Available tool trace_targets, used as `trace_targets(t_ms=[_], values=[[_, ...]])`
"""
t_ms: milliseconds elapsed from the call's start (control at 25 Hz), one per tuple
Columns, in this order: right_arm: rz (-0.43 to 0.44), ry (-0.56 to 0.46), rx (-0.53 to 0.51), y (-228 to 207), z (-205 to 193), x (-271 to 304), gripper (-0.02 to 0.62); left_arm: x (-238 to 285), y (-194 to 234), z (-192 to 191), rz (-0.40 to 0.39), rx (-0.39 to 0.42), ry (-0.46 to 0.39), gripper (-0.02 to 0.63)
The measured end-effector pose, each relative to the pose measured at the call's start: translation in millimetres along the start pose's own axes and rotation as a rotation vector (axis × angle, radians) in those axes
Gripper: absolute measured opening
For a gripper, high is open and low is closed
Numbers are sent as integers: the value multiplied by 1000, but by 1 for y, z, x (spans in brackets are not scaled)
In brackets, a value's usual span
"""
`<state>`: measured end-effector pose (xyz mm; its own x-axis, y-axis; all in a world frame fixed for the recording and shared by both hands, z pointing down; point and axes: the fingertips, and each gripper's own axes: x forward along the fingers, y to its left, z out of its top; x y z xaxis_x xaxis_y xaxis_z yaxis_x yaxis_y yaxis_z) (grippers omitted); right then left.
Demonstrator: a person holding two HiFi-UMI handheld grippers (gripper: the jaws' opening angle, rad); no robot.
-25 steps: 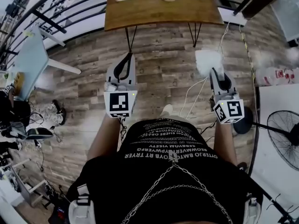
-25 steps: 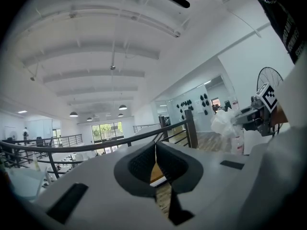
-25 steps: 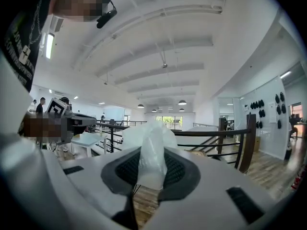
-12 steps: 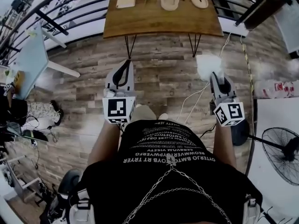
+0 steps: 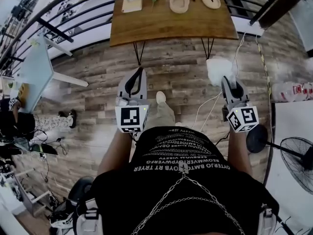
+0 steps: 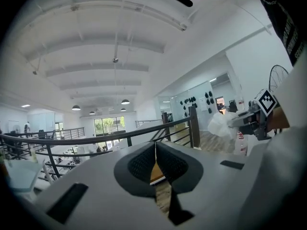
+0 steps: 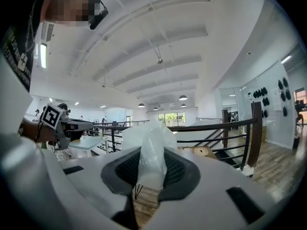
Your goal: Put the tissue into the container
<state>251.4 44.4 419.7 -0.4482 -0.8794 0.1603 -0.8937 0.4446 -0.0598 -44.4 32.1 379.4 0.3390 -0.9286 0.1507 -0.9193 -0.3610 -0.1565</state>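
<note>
The right gripper (image 7: 151, 172) pinches a crumpled white tissue (image 7: 147, 139); the left gripper (image 6: 155, 163) has its jaws pressed together, empty.

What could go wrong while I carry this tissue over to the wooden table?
The right gripper pinches the tissue by its lower part only; most of it puffs loose past the jaws, so it might slip out. A white cable lies on the floor between you and the wooden table and could catch a foot.
</note>
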Motion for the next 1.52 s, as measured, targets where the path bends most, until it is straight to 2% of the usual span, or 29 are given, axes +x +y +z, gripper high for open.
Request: trace_targets(t_ms=[240, 640, 1200, 1360, 1520], values=[[-1, 19, -5, -13, 7, 33, 87, 46, 4, 9, -43, -13, -26, 31], [6, 37, -19, -37, 36, 119, 87, 126, 47, 11, -56, -41, -21, 31], [-21, 12, -41, -31, 81, 233, 87, 216, 134, 26, -92, -35, -48, 31], [-13, 28, -95, -16, 87, 250, 87, 230, 144, 27, -118, -38, -70, 31], [-31, 60, -106, -14, 85, 253, 87, 241, 140, 14, -157, -80, -58, 31]])
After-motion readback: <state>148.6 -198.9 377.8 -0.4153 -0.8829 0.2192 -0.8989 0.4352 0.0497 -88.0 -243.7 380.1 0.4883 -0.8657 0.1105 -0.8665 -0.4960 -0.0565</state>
